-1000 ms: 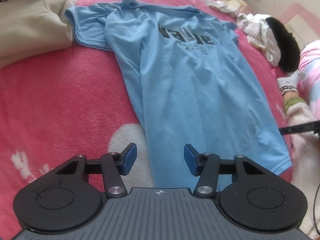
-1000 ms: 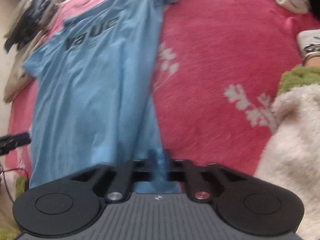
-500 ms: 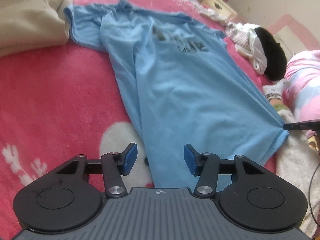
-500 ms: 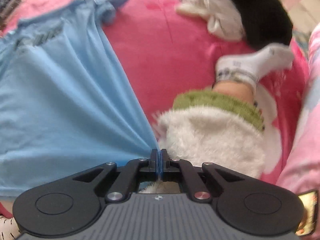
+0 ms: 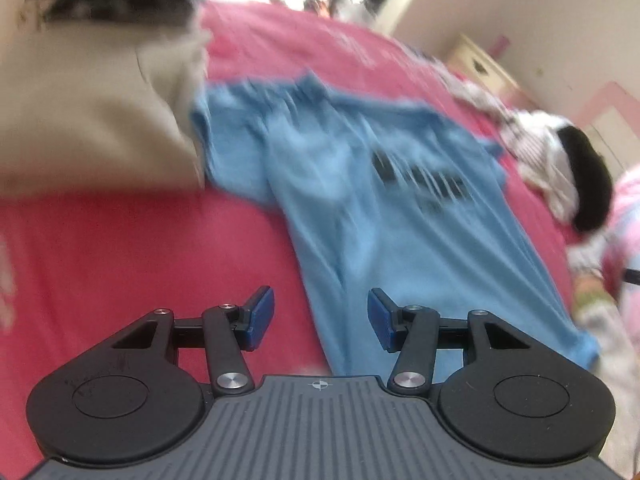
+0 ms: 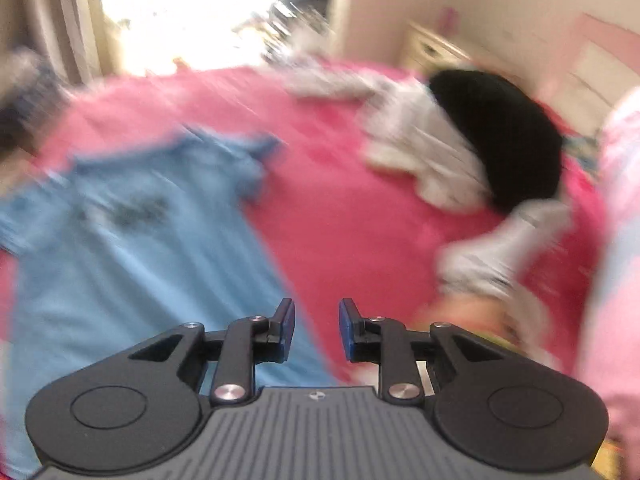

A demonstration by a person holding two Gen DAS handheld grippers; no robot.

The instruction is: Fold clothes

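Both wrist views look forward low over the bed [image 5: 100, 248], sharing the blue shirt [image 5: 400, 240] [image 6: 132, 256].

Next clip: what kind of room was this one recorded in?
Most likely a bedroom in a home. A blue T-shirt lies spread on a bed covered by a pink fleece blanket, other clothes are heaped around it, such as a beige garment, and a cream bedside cabinet stands by the wall.

We've got bright daylight blowing out the far window [image 6: 192, 12] to pure white. Both views are smeared with motion blur, so the shirt [image 5: 384, 216] print is unreadable, and fisheye bends the dark corners.
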